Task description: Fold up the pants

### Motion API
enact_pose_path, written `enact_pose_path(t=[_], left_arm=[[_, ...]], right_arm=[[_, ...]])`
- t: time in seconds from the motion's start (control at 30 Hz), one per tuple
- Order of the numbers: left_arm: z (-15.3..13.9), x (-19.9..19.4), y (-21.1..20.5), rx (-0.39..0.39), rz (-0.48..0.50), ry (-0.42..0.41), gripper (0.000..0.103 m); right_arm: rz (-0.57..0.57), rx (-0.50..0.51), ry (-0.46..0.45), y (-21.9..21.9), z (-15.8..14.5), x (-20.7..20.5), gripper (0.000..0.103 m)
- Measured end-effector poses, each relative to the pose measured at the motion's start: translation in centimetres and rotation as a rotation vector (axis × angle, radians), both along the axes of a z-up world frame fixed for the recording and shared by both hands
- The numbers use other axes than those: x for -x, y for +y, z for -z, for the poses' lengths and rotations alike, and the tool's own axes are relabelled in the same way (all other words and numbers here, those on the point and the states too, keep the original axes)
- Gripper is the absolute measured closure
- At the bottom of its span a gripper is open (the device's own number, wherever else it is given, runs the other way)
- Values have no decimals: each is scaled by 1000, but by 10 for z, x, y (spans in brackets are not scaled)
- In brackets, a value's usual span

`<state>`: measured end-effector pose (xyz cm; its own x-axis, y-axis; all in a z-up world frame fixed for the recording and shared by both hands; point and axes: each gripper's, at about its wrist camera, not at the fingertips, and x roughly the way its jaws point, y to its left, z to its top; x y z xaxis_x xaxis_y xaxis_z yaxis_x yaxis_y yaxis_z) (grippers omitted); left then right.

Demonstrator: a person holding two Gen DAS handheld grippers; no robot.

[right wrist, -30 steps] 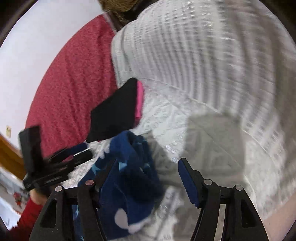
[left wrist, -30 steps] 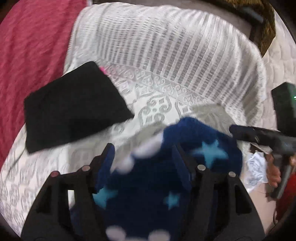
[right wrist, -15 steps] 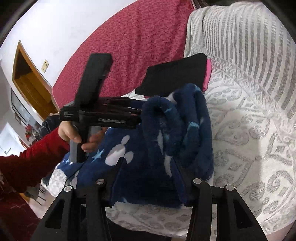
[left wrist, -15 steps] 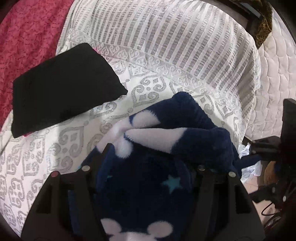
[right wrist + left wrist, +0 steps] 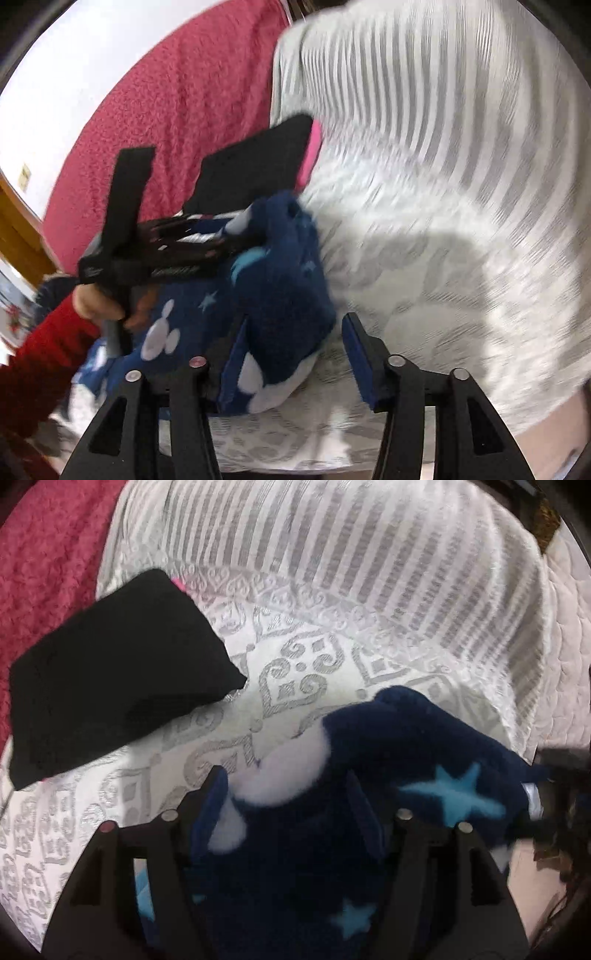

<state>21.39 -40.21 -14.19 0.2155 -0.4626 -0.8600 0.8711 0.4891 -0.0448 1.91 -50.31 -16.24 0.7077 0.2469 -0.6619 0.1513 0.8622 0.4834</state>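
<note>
Through the left wrist camera I look down on the fleece pants [image 5: 369, 782], navy with pale blue stars and white cartoon-mouse heads, bunched on the white and silver patterned bedspread [image 5: 295, 672]. My left gripper [image 5: 288, 794] straddles the thick bundle, and its jaws have just been opening. The fleece fills the gap between them, but it swells over the pads and I cannot tell whether they still press on it. Half a second ago a loose roll stood up ahead of these fingers; now the far end lies lower and spreads to the right with a star facing up, so I judge the fold has been laid down. A folded black garment [image 5: 110, 686] with a pink edge sits apart to the left, near the red blanket [image 5: 37, 554].

Through the right wrist camera, which is blurred, my right gripper [image 5: 295, 343] has also just been opening. The folded end of the pants [image 5: 280, 295] lies against the left pad, while the right pad stands clear over the bedspread [image 5: 443, 258], so I read this hand as released. Half a second ago both pads were in the fleece. My left gripper [image 5: 236, 240] lies across the top of the bundle, held by a hand [image 5: 107, 302] in a red sleeve [image 5: 37, 369]. I judge the next move is to smooth or halve the bundle again.
</note>
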Motion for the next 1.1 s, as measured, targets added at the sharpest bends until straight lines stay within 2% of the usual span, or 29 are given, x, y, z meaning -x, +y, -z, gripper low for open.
enact_pose_path(t=[0.07, 0.1, 0.13, 0.17, 0.2, 0.23, 0.27, 0.37, 0.43, 0.5, 0.53, 0.57, 0.6, 0.63, 0.67, 0.7, 0.73, 0.8, 0.93, 1.0, 1.1], left_arm=[[7, -7, -4, 6, -11, 29, 26], [10, -12, -5, 18, -21, 71, 26], [13, -16, -5, 26, -30, 114, 29], [16, -22, -4, 45, -31, 201, 48], [14, -26, -3, 77, -30, 269, 68], [9, -27, -1, 104, -30, 279, 77], [3, -27, -1, 121, -20, 277, 83], [-19, -22, -15, 156, -4, 211, 83], [-21, -21, -28, 134, 16, 129, 83], [-12, -21, -45, 50, 30, 53, 72], [-8, -23, -48, 13, 25, 51, 69], [-7, -24, -45, 2, 21, 61, 66], [-9, -24, -34, 13, 17, 65, 66], [-13, -27, -23, 21, 20, 58, 64], [-18, -26, -7, 17, 25, 35, 54], [-26, -23, 9, -2, 26, 2, 41], [-32, -22, 19, -12, 24, -20, 38], [-50, -16, 63, -23, -16, -74, 37], [-69, 3, 159, -7, -160, -108, 37], [-73, 24, 213, 38, -217, -83, 37], [-69, 66, 290, 157, -320, 51, 37]], right_arm=[[15, -87, 45, -2, 14, -11, 44], [24, -116, 20, -3, 16, -14, 44], [30, -126, 19, -1, 15, -16, 55], [56, -145, 37, -3, 17, -21, 82], [75, -185, 36, -6, 16, -22, 82], [88, -187, 8, -5, 9, -20, 84], [99, -142, -27, -1, -4, -15, 84], [120, -16, -73, 5, -29, -7, 84], [171, 15, -59, -6, -25, -8, 82], [228, 17, 41, -20, -3, -16, 75], [244, -7, 89, -25, 7, -17, 67], [258, -64, 68, -29, 11, -11, 66], [281, -81, 59, -28, 9, -2, 62], [303, -53, 66, -27, 5, 5, 52], [338, 9, 59, -25, -4, 14, 40], [388, 78, 48, -23, -13, 25, 36], [416, 122, 35, -21, -20, 32, 34], [396, 139, 4, -17, -33, 44, 34], [266, 114, -59, 14, -51, 59, 34], [149, 120, -58, 45, -51, 52, 34], [-19, 105, -20, 93, -41, 40, 34]])
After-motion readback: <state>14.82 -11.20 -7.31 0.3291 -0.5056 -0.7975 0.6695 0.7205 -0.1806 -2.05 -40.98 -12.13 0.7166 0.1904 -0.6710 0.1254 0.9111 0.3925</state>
